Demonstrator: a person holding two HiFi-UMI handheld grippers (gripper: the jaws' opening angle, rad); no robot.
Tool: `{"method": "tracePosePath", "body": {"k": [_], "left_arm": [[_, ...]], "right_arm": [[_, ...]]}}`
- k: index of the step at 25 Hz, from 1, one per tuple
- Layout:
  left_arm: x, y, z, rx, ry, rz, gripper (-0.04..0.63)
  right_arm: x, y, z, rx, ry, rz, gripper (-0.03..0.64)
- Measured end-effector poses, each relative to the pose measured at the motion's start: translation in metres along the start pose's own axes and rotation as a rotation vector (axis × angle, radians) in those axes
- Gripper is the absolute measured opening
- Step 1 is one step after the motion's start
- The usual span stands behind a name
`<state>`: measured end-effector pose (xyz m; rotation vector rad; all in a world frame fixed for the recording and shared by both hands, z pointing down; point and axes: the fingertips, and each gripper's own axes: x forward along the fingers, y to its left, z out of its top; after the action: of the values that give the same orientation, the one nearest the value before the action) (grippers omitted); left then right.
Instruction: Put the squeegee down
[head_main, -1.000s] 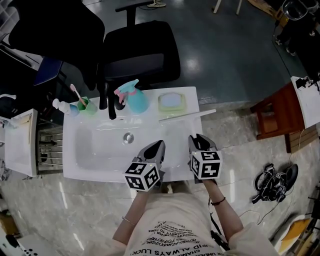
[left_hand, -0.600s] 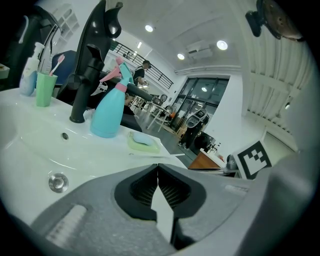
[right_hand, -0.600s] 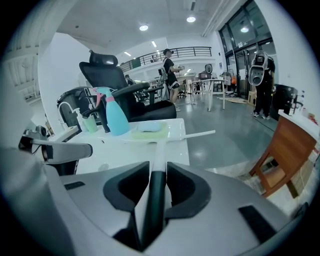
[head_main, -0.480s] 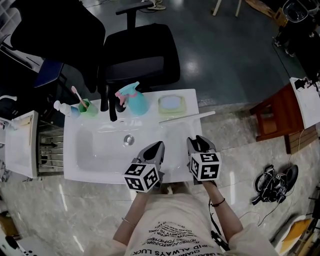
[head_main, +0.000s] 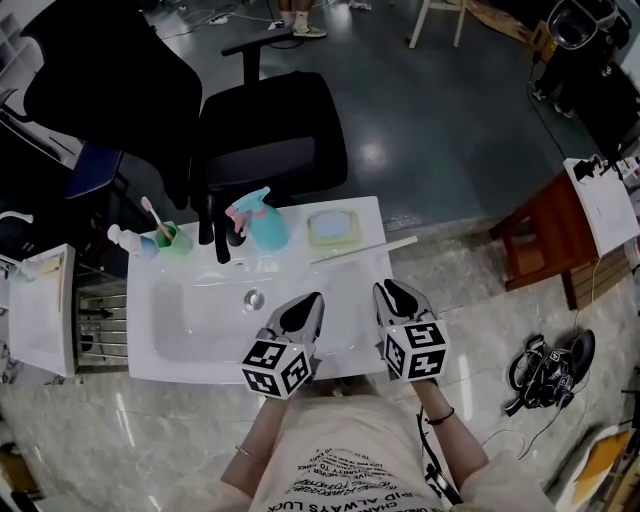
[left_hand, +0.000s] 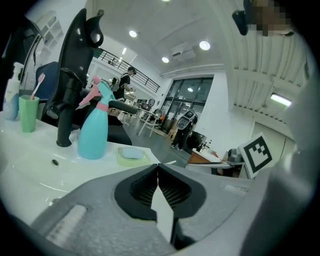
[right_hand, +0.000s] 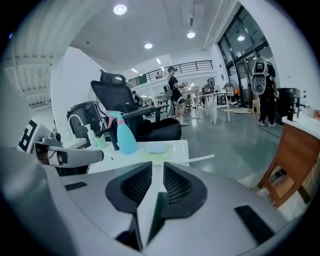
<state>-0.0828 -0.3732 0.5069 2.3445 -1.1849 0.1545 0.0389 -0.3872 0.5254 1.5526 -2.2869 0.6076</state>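
Lying on the far right rim of the sink (head_main: 160, 362), the squeegee (head_main: 365, 249) is free. Above the near rim, the left gripper (head_main: 309, 302) has its jaws together, and the right gripper (head_main: 394, 290) has its jaws apart, closing on nothing.

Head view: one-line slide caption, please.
Squeegee lying across the sink's right rear corner, beside the soap dish, one end overhanging the edge.

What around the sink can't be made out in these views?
Squeegee: head view shows only a thin pale strip, too small to tell blade from handle.
Soap dish: the pale blue thing in it, soap or sponge, is too small in every view.
Pump bottle: tiny in head view, half lost in the left gripper view's dark rim.
Drain: too small to tell open from plugged.
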Motion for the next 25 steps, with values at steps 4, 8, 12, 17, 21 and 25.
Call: {"method": "tracePosePath", "body": {"k": [4,8,12,17,21,25], "left_arm": [[-0.004,-0.008,0.017,0.053,-0.037,-0.024,0.023],[-0.010,-0.011,0.032,0.090,-0.084,-0.033,0.023],[-0.017,-0.013,0.046,0.118,-0.134,-0.025,0.023],[-0.027,-0.012,0.062,0.169,-0.186,0.003,0.023],[-0.033,-0.007,0.074,0.186,-0.220,0.027,0.023],[-0.039,-0.001,0.086,0.193,-0.253,0.052,0.023]], "right_arm": [[-0.011,0.003,0.018,-0.020,-0.061,0.031,0.037],[-0.020,0.005,0.036,-0.027,-0.123,0.067,0.014],[-0.029,0.002,0.048,-0.012,-0.168,0.073,0.008],[-0.037,0.000,0.059,0.003,-0.213,0.080,0.005],[-0.044,-0.002,0.070,0.024,-0.253,0.085,0.005],[-0.051,-0.006,0.083,0.040,-0.293,0.087,0.005]]}}
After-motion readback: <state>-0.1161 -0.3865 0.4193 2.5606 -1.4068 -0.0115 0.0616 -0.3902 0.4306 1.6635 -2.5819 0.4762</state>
